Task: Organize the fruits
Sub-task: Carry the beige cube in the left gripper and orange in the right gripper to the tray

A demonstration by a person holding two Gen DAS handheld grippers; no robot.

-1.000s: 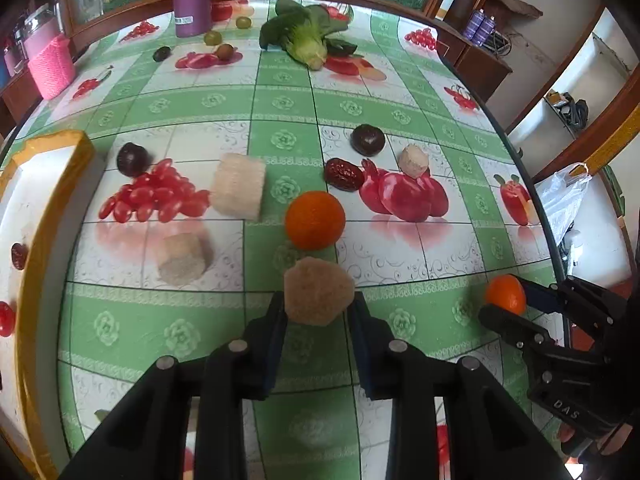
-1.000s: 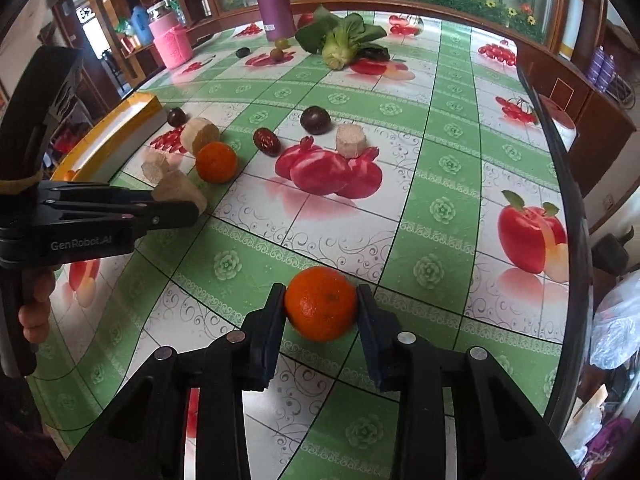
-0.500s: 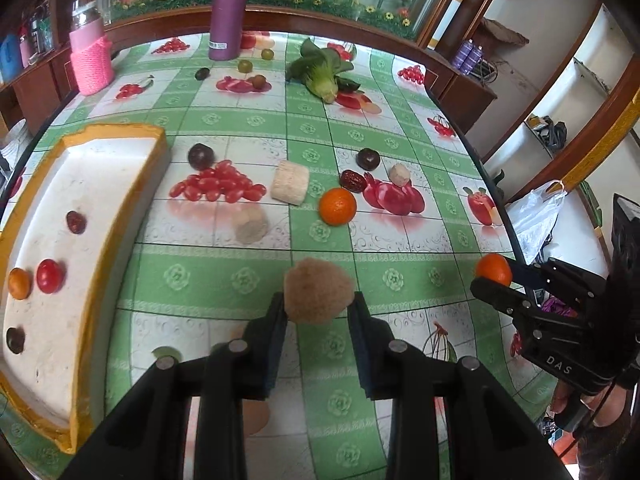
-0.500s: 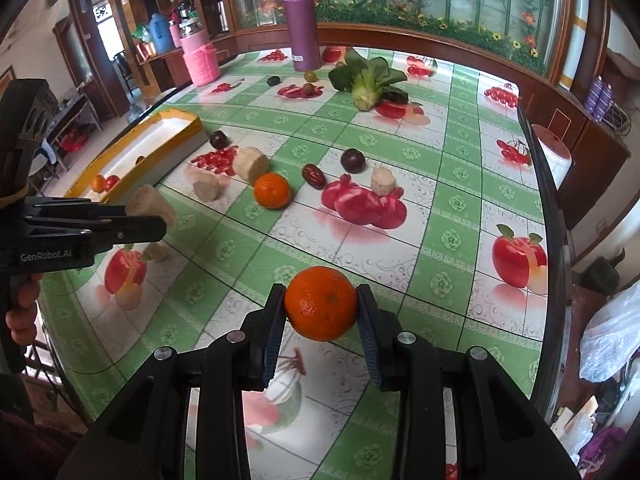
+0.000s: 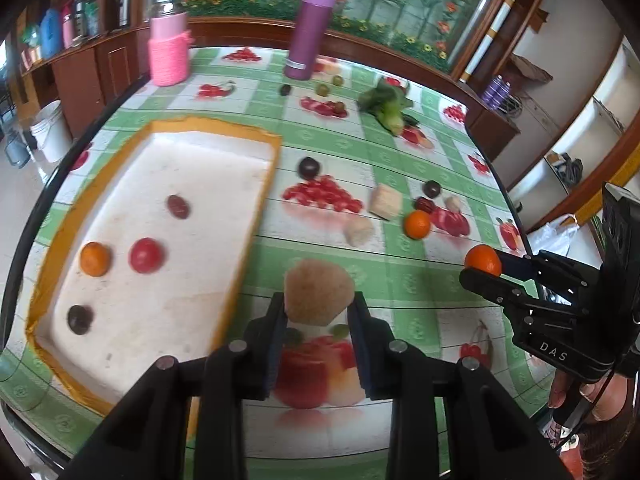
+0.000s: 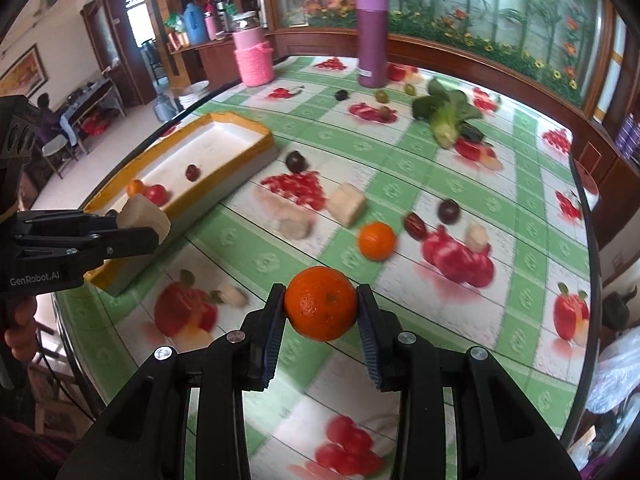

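Above the fruit-print bench, left tool narrowly parted and clamped on a tan, rough-cut chunk of fruit; right tool likewise pinched around a small orange. Both loads carried clear of the cloth. Foam tray with yellow-taped rim lying at ten o'clock from the left tool, already holding an orange, a red fruit and two dark ones. More loose fruit at one o'clock: another orange, pale chunks, dark plums. Best done, by the look of it, by bringing each load over a bare patch of tray, lowering close to the foam, then easing the grip so nothing rolls into its neighbours or over the rim.
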